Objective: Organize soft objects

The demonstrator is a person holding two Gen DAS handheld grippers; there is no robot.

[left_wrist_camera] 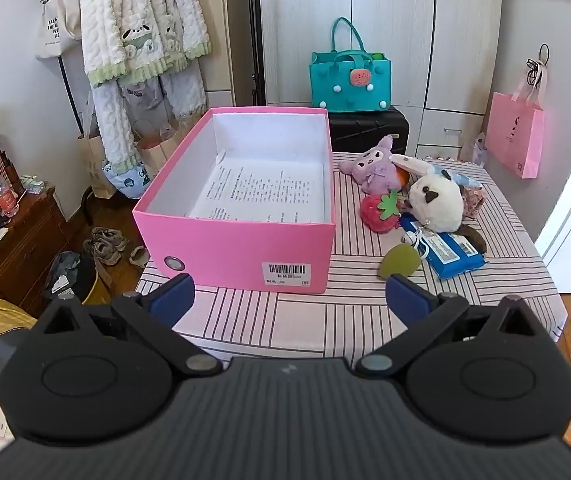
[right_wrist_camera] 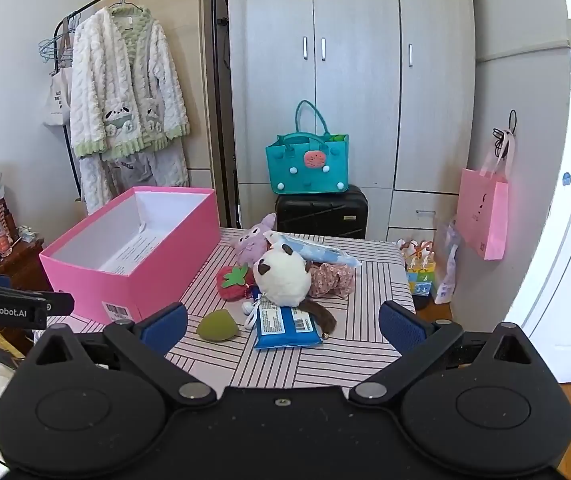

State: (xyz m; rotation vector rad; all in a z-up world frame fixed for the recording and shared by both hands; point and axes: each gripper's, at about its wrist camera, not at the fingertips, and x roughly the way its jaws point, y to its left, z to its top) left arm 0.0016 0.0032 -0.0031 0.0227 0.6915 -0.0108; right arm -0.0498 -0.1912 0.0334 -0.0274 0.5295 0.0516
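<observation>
An open pink box (left_wrist_camera: 241,248) (right_wrist_camera: 141,280) with a printed sheet inside stands on the left half of a striped table (left_wrist_camera: 305,320) (right_wrist_camera: 325,364). To its right lies a heap of soft things: a purple plush (left_wrist_camera: 371,166) (right_wrist_camera: 251,242), a red strawberry plush (left_wrist_camera: 379,210) (right_wrist_camera: 233,280), a white plush (left_wrist_camera: 437,204) (right_wrist_camera: 283,278), a green sponge (left_wrist_camera: 399,262) (right_wrist_camera: 217,324) and a blue wipes pack (left_wrist_camera: 451,252) (right_wrist_camera: 285,326). My left gripper (left_wrist_camera: 289,300) hangs open before the box, nothing between its fingers. My right gripper (right_wrist_camera: 283,326) is open in front of the heap, holding nothing.
A teal bag (left_wrist_camera: 349,80) (right_wrist_camera: 309,164) sits on a black suitcase (right_wrist_camera: 321,210) behind the table. A pink paper bag (right_wrist_camera: 485,218) hangs on the right wall. Robes (right_wrist_camera: 125,96) hang on a rack at left, above a cluttered wooden cabinet (left_wrist_camera: 25,240) and shoes (left_wrist_camera: 105,244).
</observation>
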